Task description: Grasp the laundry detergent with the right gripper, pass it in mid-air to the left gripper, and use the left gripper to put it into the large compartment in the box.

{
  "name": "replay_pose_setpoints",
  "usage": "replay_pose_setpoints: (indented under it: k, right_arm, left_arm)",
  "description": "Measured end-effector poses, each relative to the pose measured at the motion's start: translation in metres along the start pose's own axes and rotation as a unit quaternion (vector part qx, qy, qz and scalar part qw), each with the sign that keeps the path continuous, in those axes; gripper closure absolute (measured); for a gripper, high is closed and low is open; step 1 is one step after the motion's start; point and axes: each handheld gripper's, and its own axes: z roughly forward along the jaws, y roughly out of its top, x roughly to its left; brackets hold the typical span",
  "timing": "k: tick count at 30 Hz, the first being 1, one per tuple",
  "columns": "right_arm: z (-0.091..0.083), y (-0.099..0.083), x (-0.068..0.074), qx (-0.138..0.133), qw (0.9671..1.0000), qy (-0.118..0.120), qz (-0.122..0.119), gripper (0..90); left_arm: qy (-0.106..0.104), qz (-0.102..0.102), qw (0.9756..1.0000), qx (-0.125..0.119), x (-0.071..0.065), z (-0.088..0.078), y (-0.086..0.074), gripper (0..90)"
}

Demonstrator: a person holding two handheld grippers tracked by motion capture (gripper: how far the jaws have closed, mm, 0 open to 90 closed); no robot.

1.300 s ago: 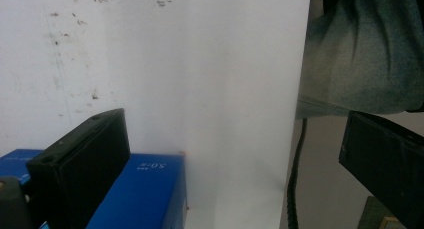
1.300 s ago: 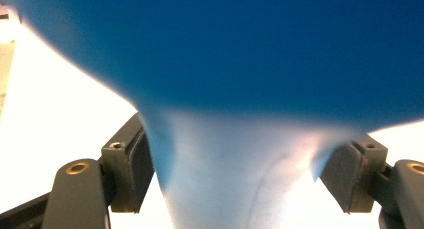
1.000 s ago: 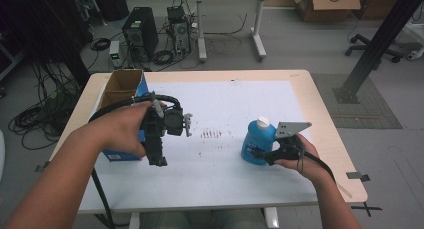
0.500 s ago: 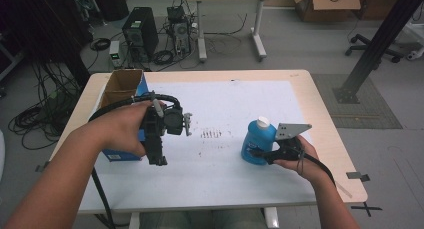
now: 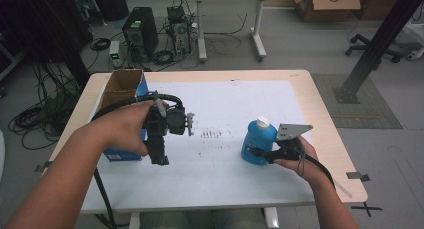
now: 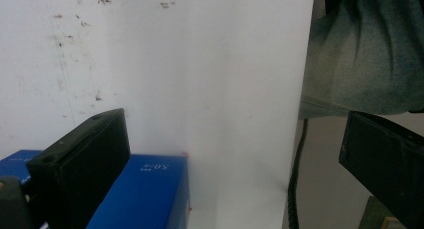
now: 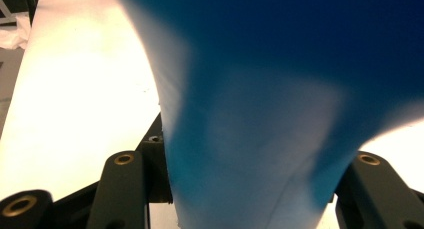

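Jaws on my right gripper (image 5: pixel 261 154) have just been closing, and they now press on the blue bottle (image 5: pixel 258 142) from both sides. In the right gripper view the bottle's blue body (image 7: pixel 260 139) sits squarely between the 2 black jaws, touching each, too near the lens to be sharp. Compared with a second ago the bottle stands in the same spot on the right part of the white sheet (image 5: pixel 230 179), upright, its white cap (image 5: pixel 262 123) on top; only my grip has changed. I judge that the grasp is made and the bottle is ready to be lifted or carried, though nothing has left the table yet.

My left gripper (image 5: pixel 158 149) hangs above the left part of the sheet with its 2 jaws wide apart and nothing between them. The left gripper view looks down past those jaws onto the white sheet (image 6: pixel 210 89) and a corner of the blue box (image 6: pixel 145 194). That open cardboard box (image 5: pixel 122 89) with its blue sides stands at the table's left edge, well apart from the bottle.

As for writing, the blue box carries small white print in the left gripper view that seems to read "50" followed by 1 or 2 characters, upside down and too blurred to be sure of. I can make out no label on the bottle. The dark specks (image 5: pixel 212 135) on the sheet between my 2 grippers are marks, not letters.
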Motion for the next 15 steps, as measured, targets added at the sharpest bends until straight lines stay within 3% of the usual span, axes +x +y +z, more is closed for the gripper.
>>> replay_pose_setpoints:
  k: [6,15]
  right_arm:
    - [-0.004,0.003,-0.001,-0.014,0.9999,0.004,0.007,46.0]
    - [-0.018,0.034,0.004,-0.007,0.9995,0.013,-0.029,46.0]
  left_arm:
    - [0.001,0.001,1.0,-0.001,0.0,-0.001,0.001,0.4]
    - [0.003,0.002,1.0,-0.004,0.001,-0.007,0.001,0.3]
